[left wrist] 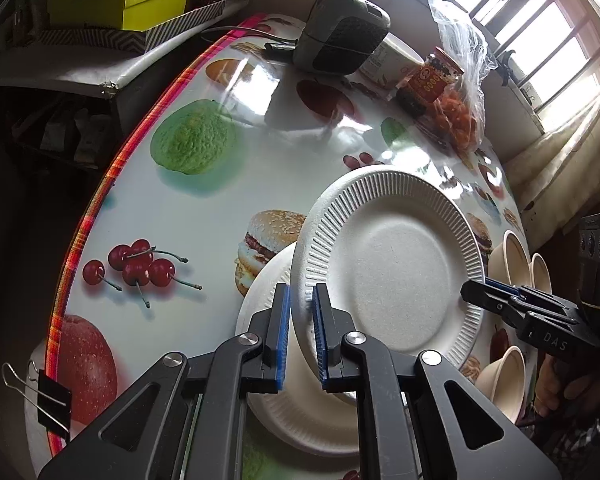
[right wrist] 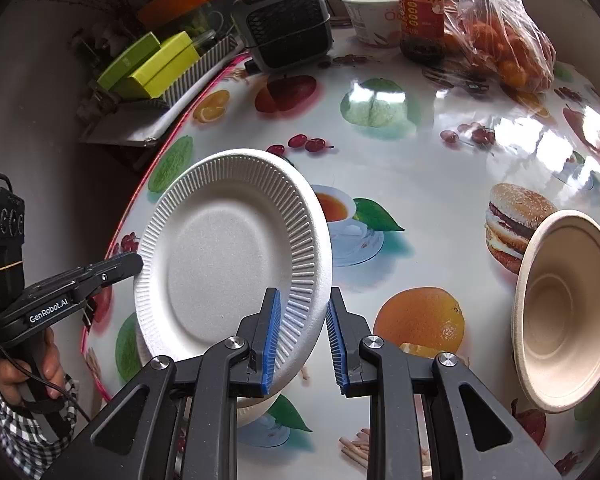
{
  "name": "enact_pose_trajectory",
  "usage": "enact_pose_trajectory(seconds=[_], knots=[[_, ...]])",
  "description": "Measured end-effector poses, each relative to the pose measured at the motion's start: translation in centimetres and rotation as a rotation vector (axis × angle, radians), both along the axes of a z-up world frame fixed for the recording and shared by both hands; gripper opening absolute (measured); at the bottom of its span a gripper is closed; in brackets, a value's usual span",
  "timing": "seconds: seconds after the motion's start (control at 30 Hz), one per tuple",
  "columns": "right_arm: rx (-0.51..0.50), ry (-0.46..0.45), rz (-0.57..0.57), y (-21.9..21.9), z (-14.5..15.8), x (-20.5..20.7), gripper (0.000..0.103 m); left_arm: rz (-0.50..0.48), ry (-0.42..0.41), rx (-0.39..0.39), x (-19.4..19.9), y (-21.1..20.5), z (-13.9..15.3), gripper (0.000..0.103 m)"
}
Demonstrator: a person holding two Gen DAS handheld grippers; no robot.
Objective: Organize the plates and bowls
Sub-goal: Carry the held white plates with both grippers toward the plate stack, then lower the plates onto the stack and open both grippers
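Both the left tongs and right tongs pinched opposite rims of one white plate, tilted above the desk

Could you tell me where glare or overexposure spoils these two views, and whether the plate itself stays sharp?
Left wrist view: the window is blown out white, and its reflection glares on the tablecloth; the plate is sharp, its ribs crisp. Right wrist view: glare patches on the tablecloth at right; the plate is evenly lit and sharp. Both views bend the table strongly at the edges.
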State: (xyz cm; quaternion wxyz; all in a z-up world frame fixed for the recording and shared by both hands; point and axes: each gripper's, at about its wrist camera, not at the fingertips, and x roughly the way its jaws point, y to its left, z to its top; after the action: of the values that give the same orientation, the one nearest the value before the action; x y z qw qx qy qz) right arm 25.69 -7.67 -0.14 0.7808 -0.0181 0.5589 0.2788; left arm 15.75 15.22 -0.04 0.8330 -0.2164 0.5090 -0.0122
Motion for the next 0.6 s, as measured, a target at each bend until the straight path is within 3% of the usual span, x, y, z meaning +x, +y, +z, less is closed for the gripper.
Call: enact_pose_trajectory(seconds=[0.6], knots=[[-0.007,0.021,0.044,1.2,-1.0,-1.8,0.022,0.023,0.022,0.005,-2.3,0.6,-0.8,0.012]])
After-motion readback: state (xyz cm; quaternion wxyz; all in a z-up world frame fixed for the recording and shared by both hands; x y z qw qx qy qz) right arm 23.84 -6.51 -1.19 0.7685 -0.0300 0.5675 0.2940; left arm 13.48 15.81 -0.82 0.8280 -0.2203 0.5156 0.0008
